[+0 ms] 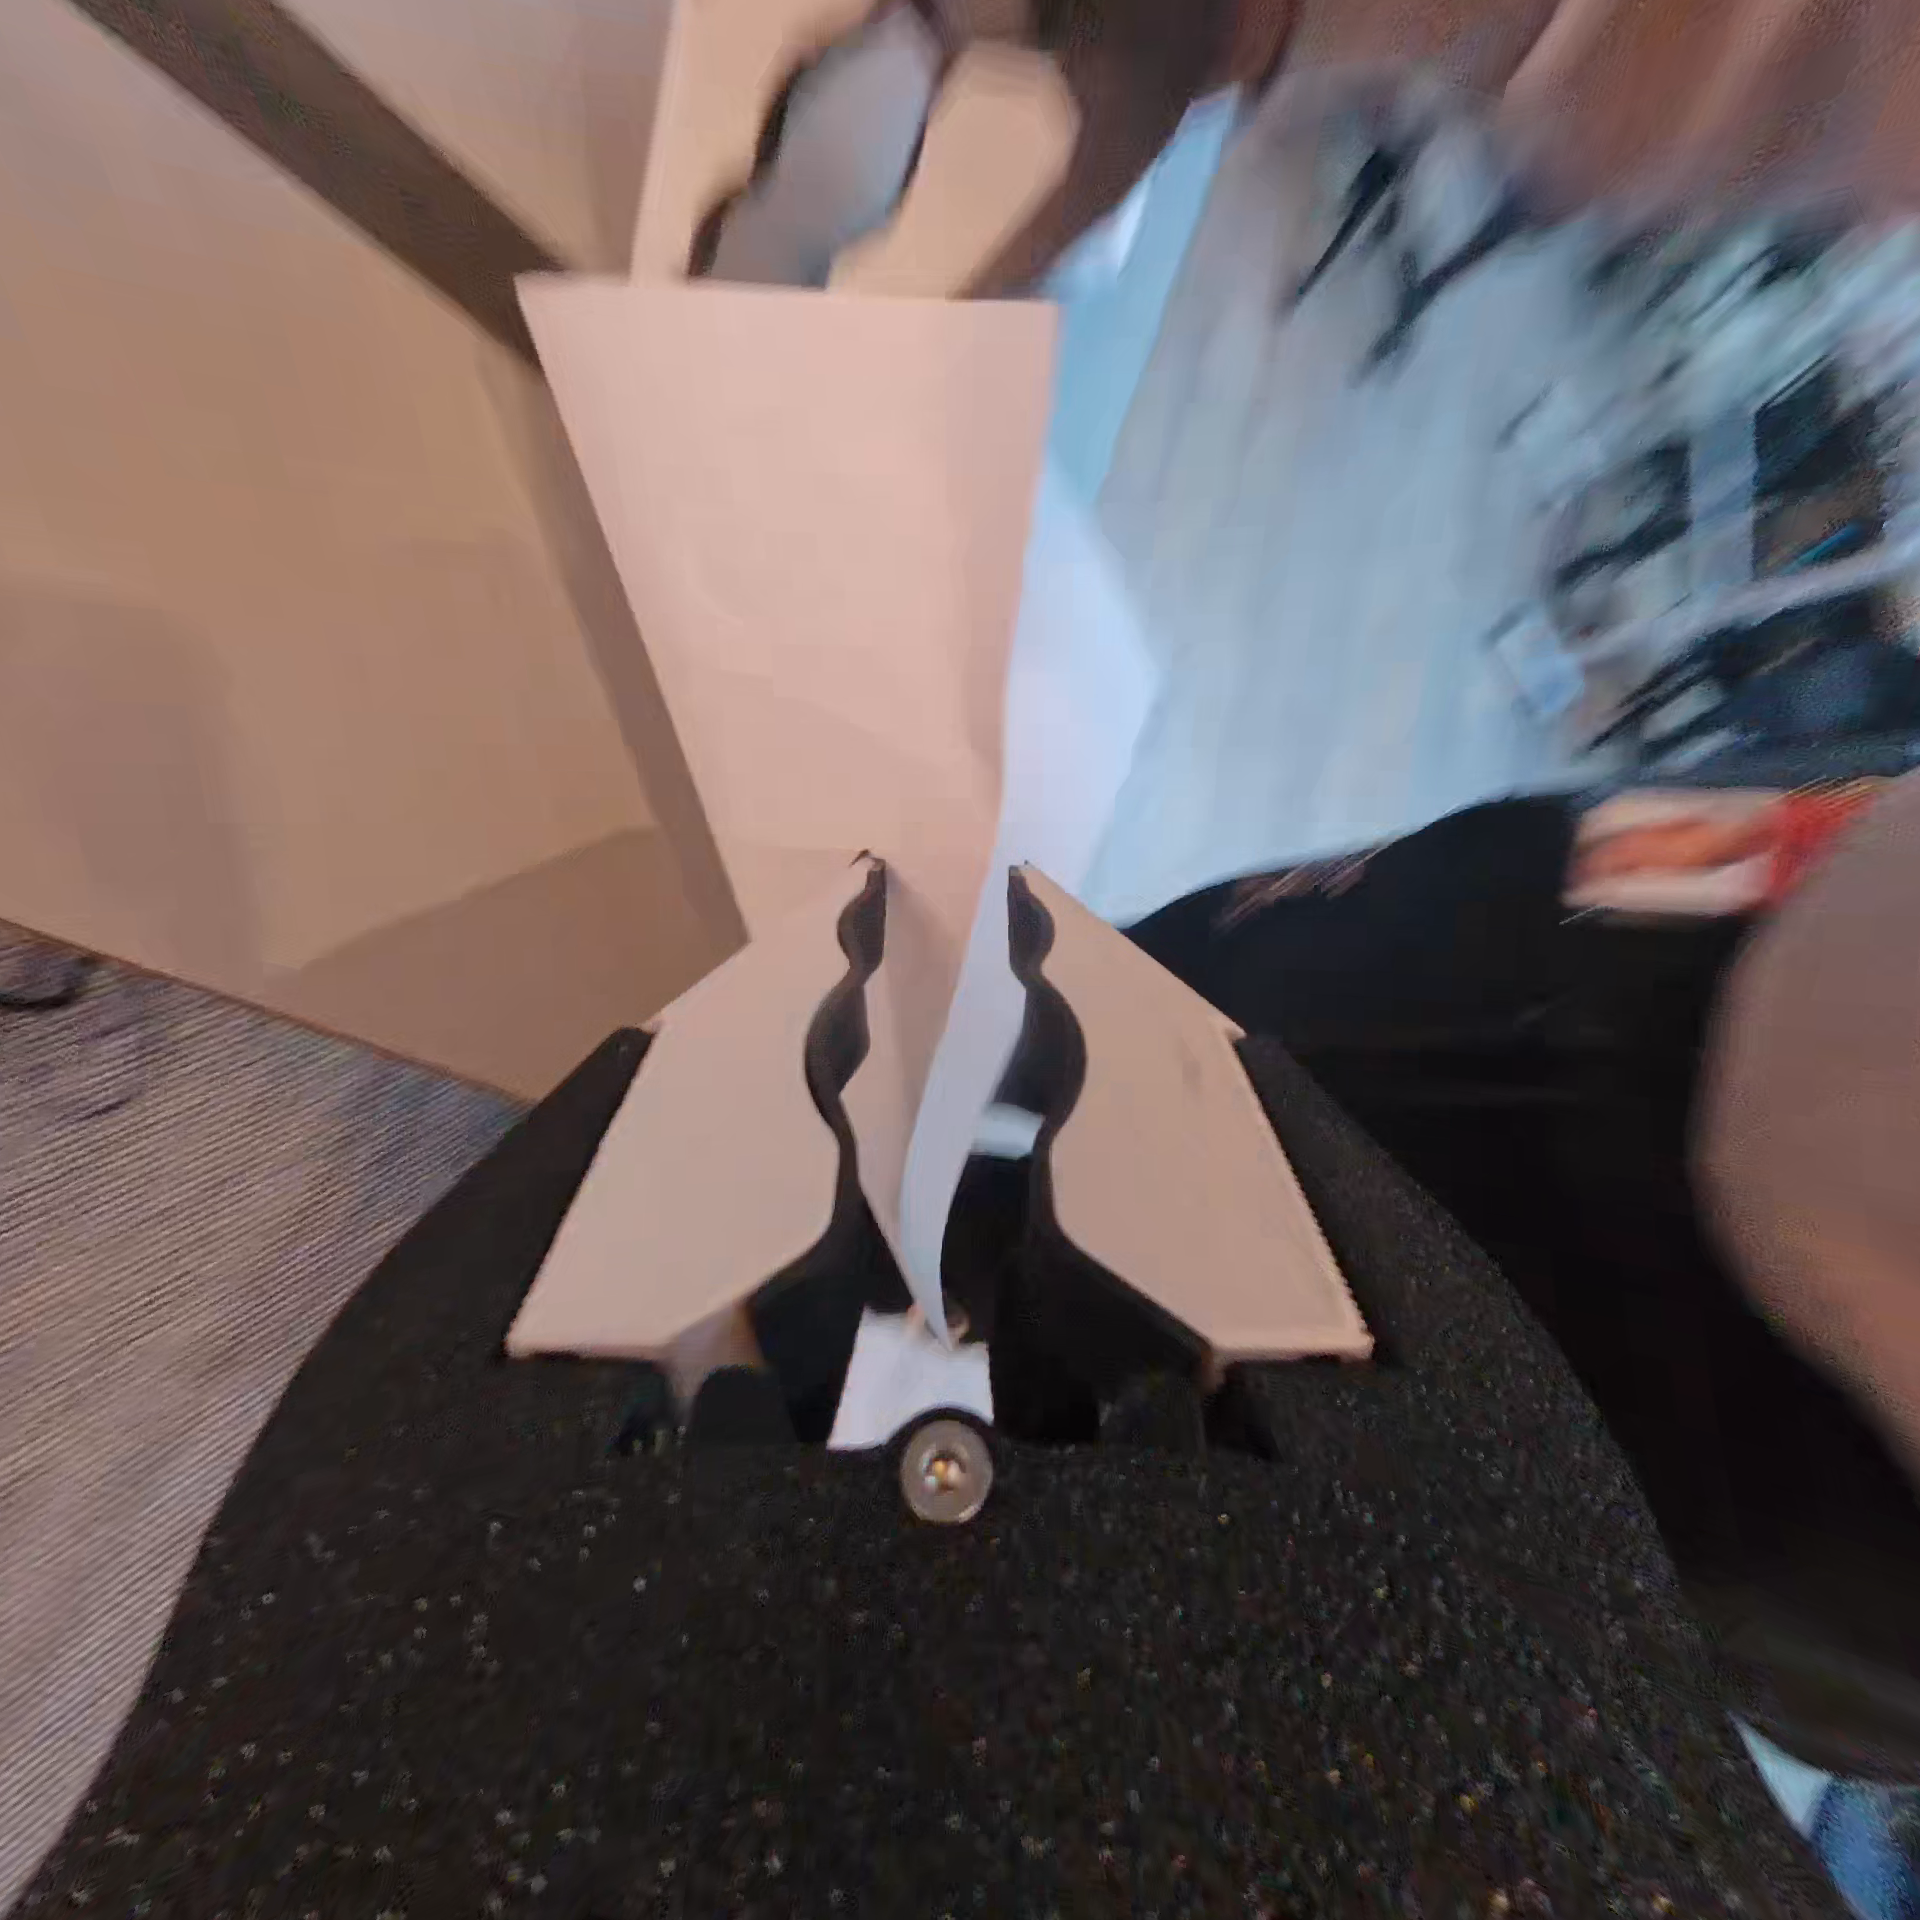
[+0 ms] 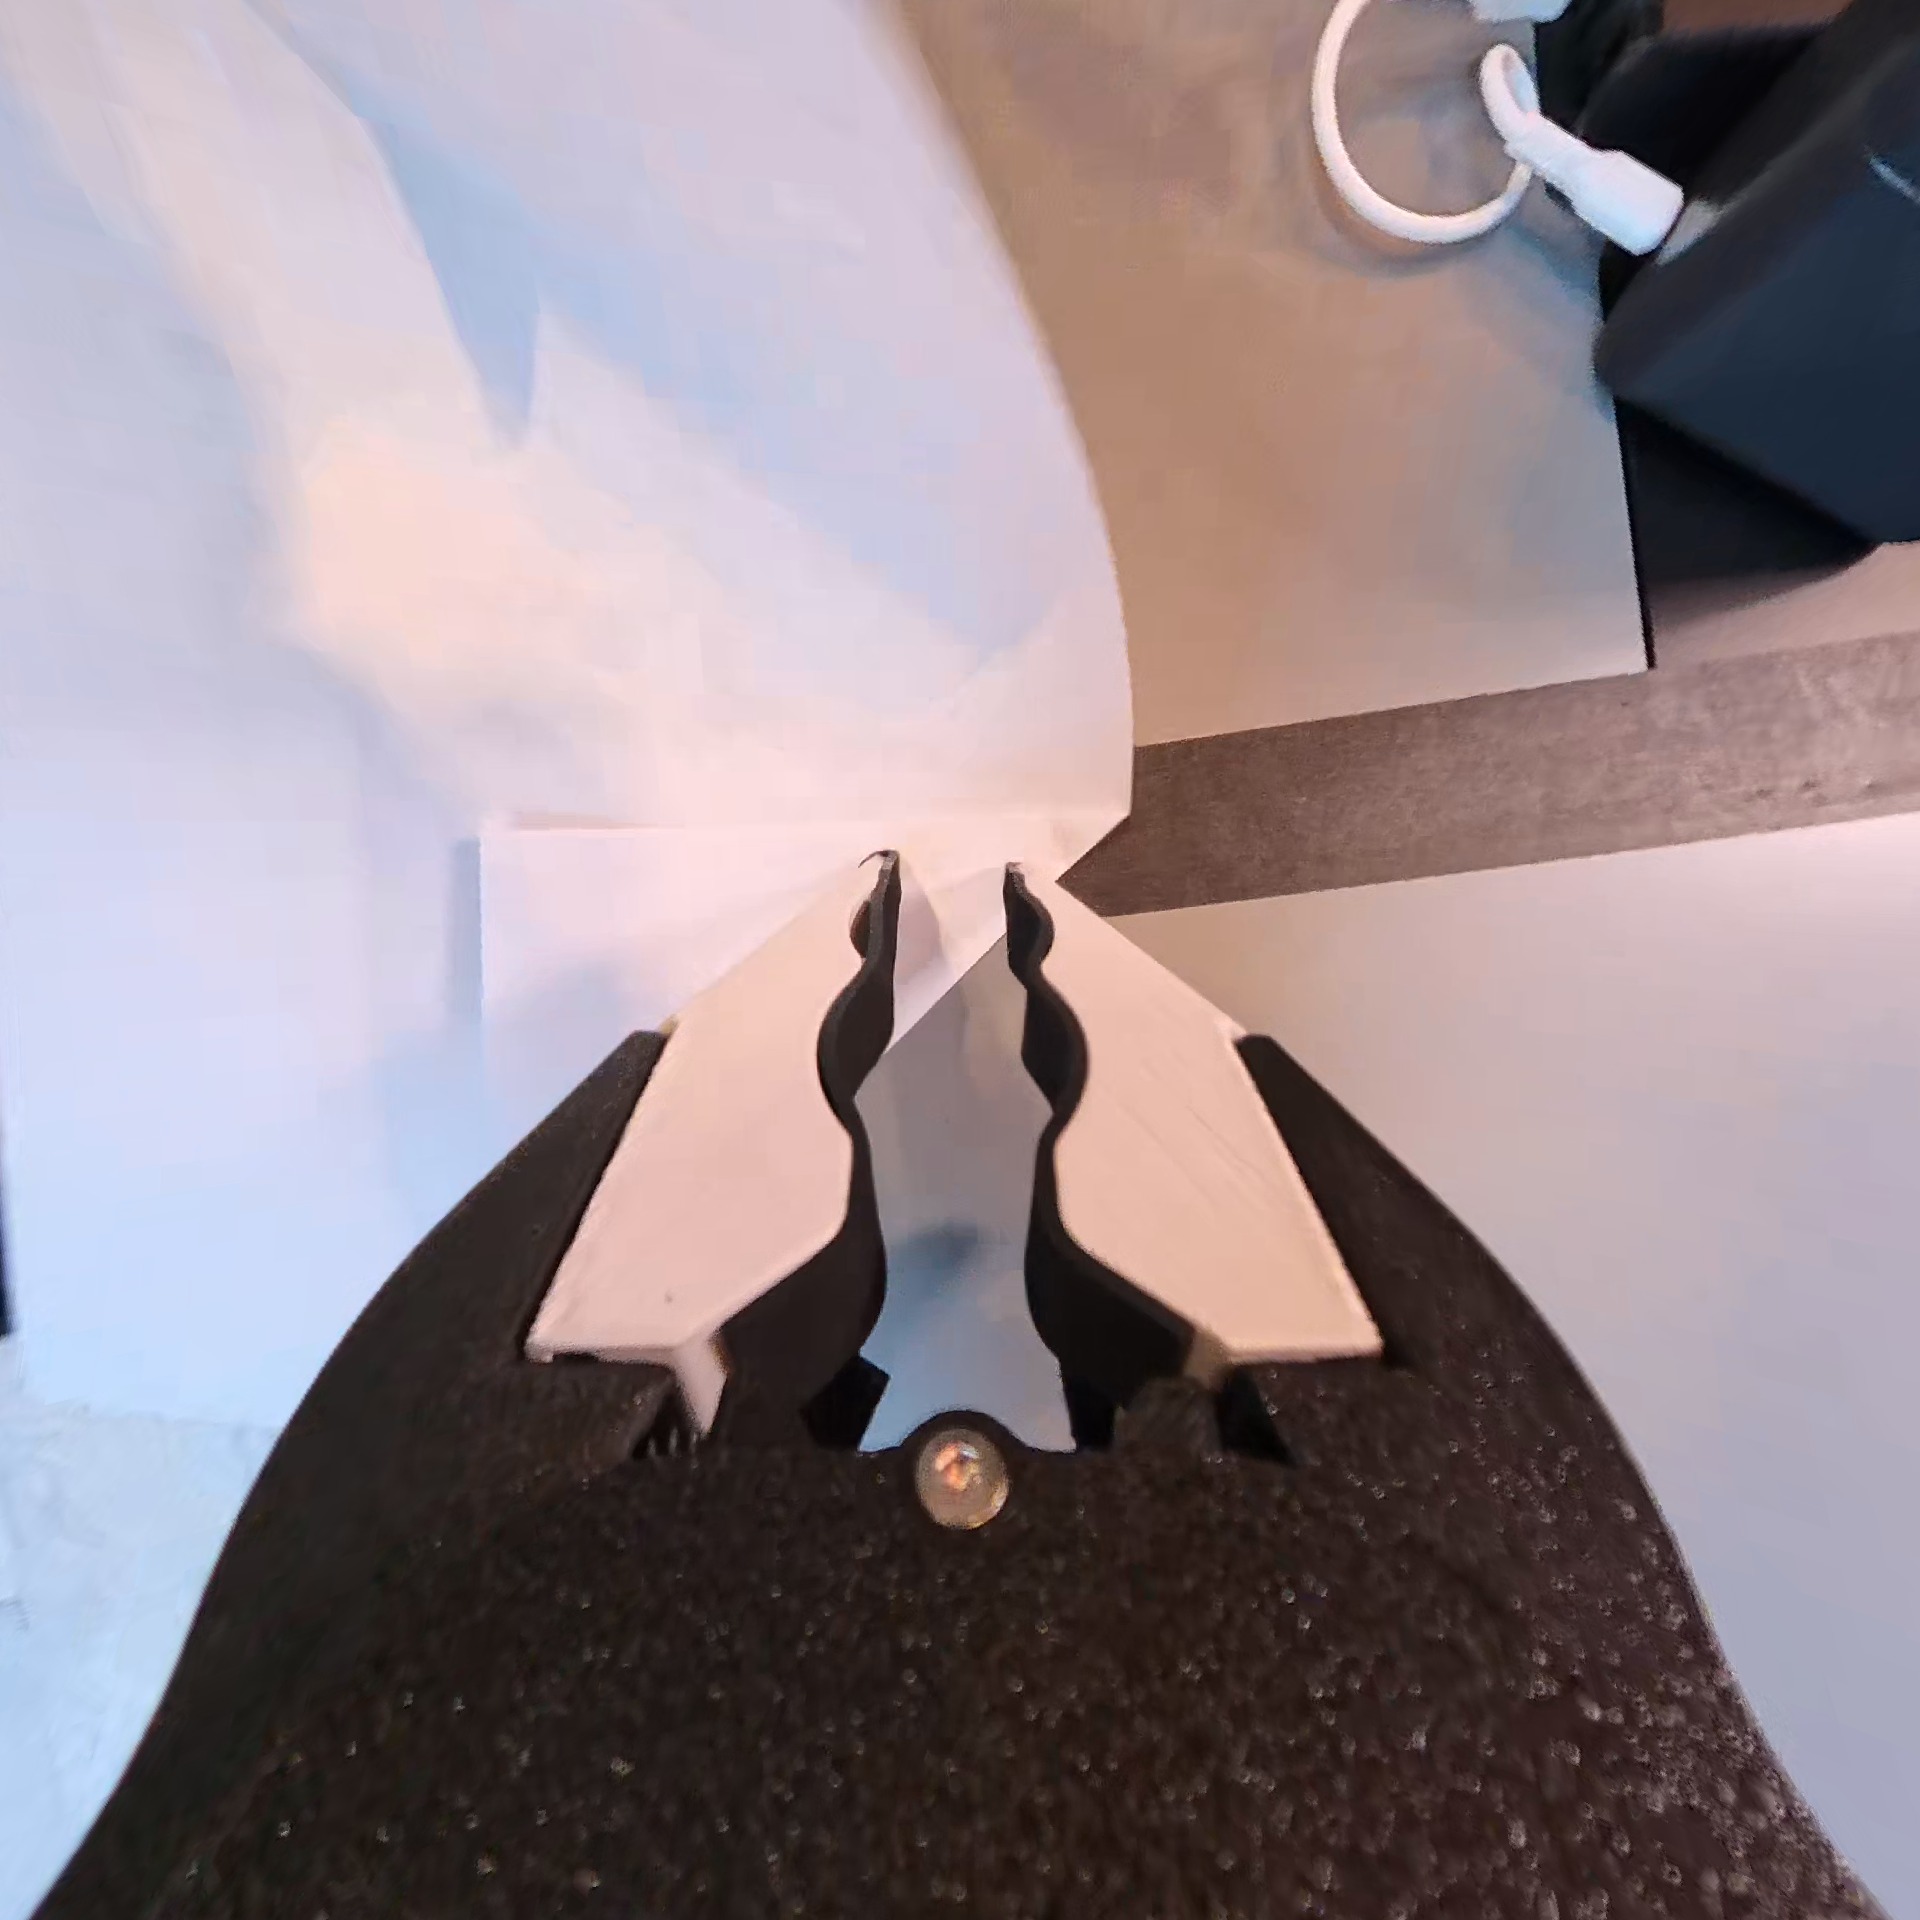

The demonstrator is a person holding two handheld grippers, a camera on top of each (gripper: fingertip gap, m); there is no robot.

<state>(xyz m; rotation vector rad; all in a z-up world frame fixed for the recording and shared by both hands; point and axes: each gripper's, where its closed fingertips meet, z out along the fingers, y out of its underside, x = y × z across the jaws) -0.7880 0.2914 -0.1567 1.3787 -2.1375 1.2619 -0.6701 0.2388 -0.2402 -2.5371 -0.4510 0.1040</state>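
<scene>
A white sheet of paper [image 1: 810, 540] hangs in the air in front of my left gripper [image 1: 948, 873]. Its near end, folded into two layers, runs down between the fingers to the base. The jaws stand a narrow gap apart around it. The other gripper's white fingers [image 1: 977, 166] show behind the sheet's far edge. In the right wrist view the paper [image 2: 520, 468] curves up to the left. One corner of it lies between the fingers of my right gripper [image 2: 951, 868] against the left pad [image 2: 862, 1039] only. These jaws are also slightly apart, and the surface below shows through the gap.
A black box [image 2: 1766, 364] and a looped white cable [image 2: 1403, 156] lie on the grey-brown table [image 2: 1299, 468], whose dark edge [image 2: 1507, 758] runs just beyond the right fingertips. The left wrist view shows a beige tabletop [image 1: 260, 520], grey carpet [image 1: 156, 1195], a person in dark clothes [image 1: 1455, 1039] and blurred clutter. Tip to tip, the grippers are about 15 centimetres apart.
</scene>
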